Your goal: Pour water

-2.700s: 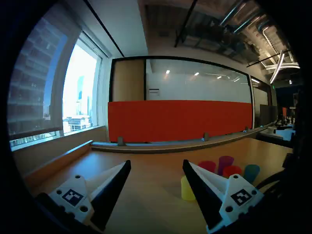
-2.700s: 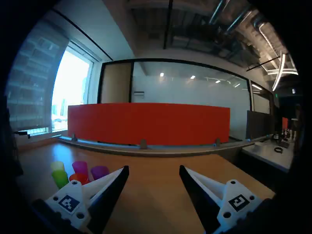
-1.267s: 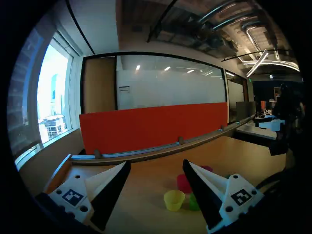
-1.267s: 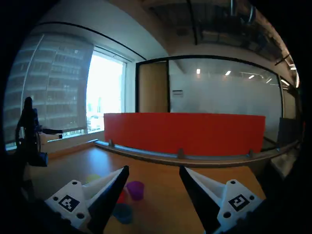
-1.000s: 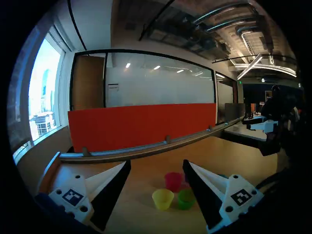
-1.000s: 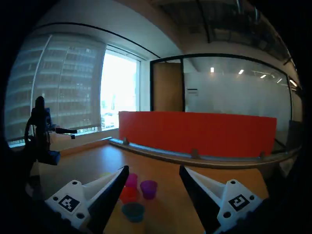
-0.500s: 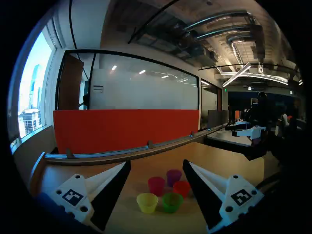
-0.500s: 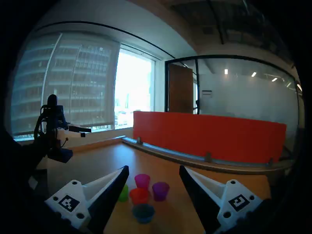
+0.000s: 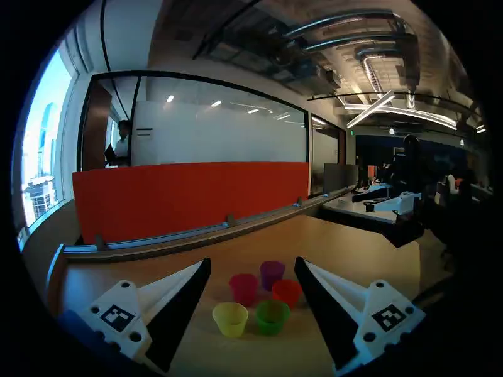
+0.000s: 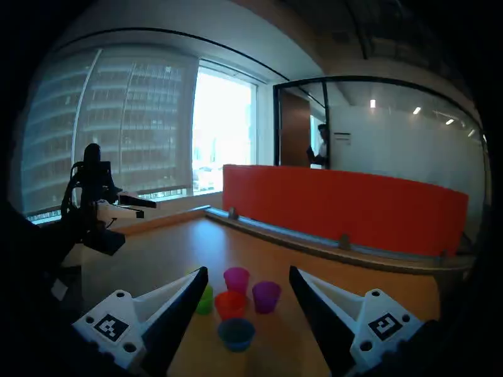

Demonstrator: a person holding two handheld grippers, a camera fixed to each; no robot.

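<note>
Several small plastic cups stand clustered on the wooden table (image 9: 352, 251). In the left gripper view they are yellow (image 9: 230, 318), green (image 9: 272, 316), pink (image 9: 243, 288), purple (image 9: 271, 274) and red (image 9: 286, 293). My left gripper (image 9: 251, 261) hangs open just short of them, nothing between its fingers. The right gripper view has the pink cup (image 10: 236, 279), purple cup (image 10: 266, 296), red cup (image 10: 230, 305), blue cup (image 10: 236, 333) and green cup (image 10: 204, 300) ahead of my open right gripper (image 10: 248, 269). Each view shows the other gripper farther off: the right gripper (image 9: 396, 210), the left gripper (image 10: 104, 207).
An orange divider panel (image 9: 188, 195) with a metal rail runs along the table's far edge. Bright windows (image 10: 223, 138) line one side. A person (image 10: 320, 147) stands behind the glass wall. More desks (image 9: 371, 195) lie beyond the table's right end.
Both grippers have swung inward toward the cups. The cluster has shifted from the sides of the views to the gap between each gripper's fingers. Both stay open.
</note>
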